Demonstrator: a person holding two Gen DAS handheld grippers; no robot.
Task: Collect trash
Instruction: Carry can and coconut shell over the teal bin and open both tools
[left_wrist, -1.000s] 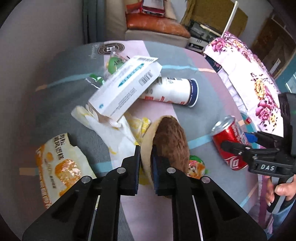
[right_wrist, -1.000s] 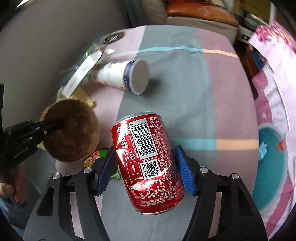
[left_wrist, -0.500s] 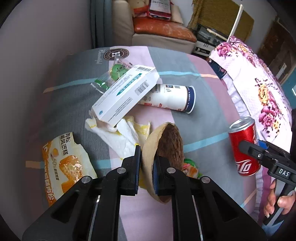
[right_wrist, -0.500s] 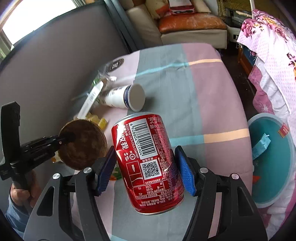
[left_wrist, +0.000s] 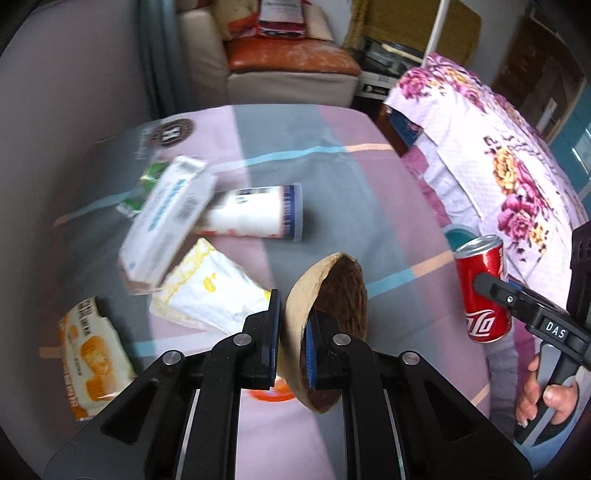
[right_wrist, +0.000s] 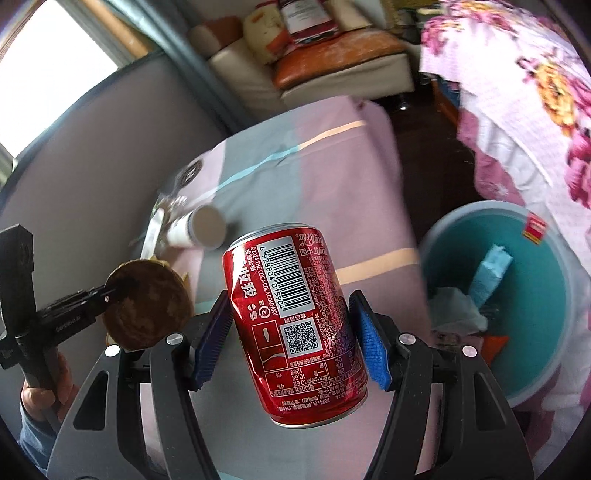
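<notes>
My left gripper (left_wrist: 293, 328) is shut on the rim of a brown coconut shell half (left_wrist: 332, 291), lifted above the table. The same shell (right_wrist: 146, 304) shows at the left of the right wrist view. My right gripper (right_wrist: 291, 334) is shut on a red cola can (right_wrist: 295, 317), held upright in the air; the can (left_wrist: 482, 288) also appears at the right of the left wrist view. A teal bin (right_wrist: 546, 277) with paper scraps inside stands on the floor to the right of the table.
On the striped tablecloth (left_wrist: 332, 184) lie a white box (left_wrist: 168, 218), a white paper cup (left_wrist: 255, 216) on its side, a crumpled white wrapper (left_wrist: 210, 291) and an orange snack bag (left_wrist: 92, 350). A floral-covered bed (left_wrist: 498, 155) is at right, a sofa (left_wrist: 288, 66) behind.
Both grippers have risen and moved right with their loads. The can has swung out past the table edge, and the teal bin has come into fuller view in the right wrist view.
</notes>
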